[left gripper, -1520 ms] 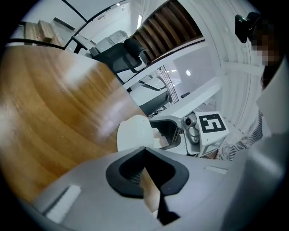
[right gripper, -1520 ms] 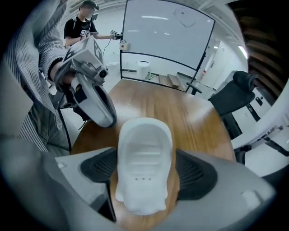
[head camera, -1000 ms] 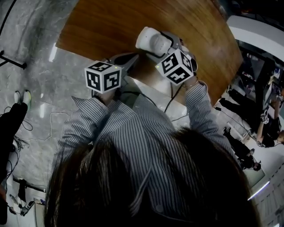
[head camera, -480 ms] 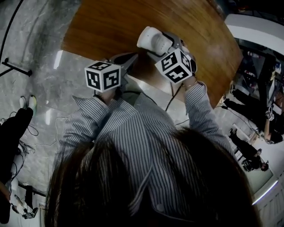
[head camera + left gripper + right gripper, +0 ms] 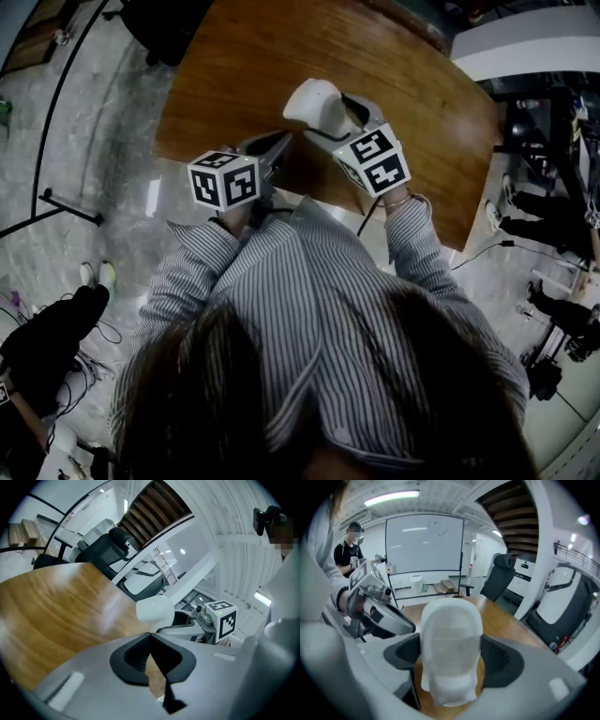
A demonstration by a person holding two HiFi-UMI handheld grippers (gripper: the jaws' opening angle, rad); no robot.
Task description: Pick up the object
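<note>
1. Left gripper (image 5: 151, 637): the jaws stand together at the tips, with nothing between them. Only the wooden table (image 5: 56, 606) shows through the gap behind the tips. This gripper takes no part in the grasp and hangs over the near edge of the table.

2. White object (image 5: 451, 634): it sits ahead and to the right of the left gripper's tips, upright between the jaws of my other gripper. Its smooth, rounded top points away from me. In the left gripper view it appears to hang clear of the table surface.

3. Right gripper (image 5: 450, 667): the jaws are clamped on the white object, one dark pad on each side of its body.

4. Progress: the grasp is made and, by my judgement, the lift is made too. What remains is at most to raise the object further and keep it steady.

5. Change from the earlier head view: the grip is the same and the two grippers keep the same relation. Both now lie slightly lower in the frame, and the table sits at a different angle.
</note>
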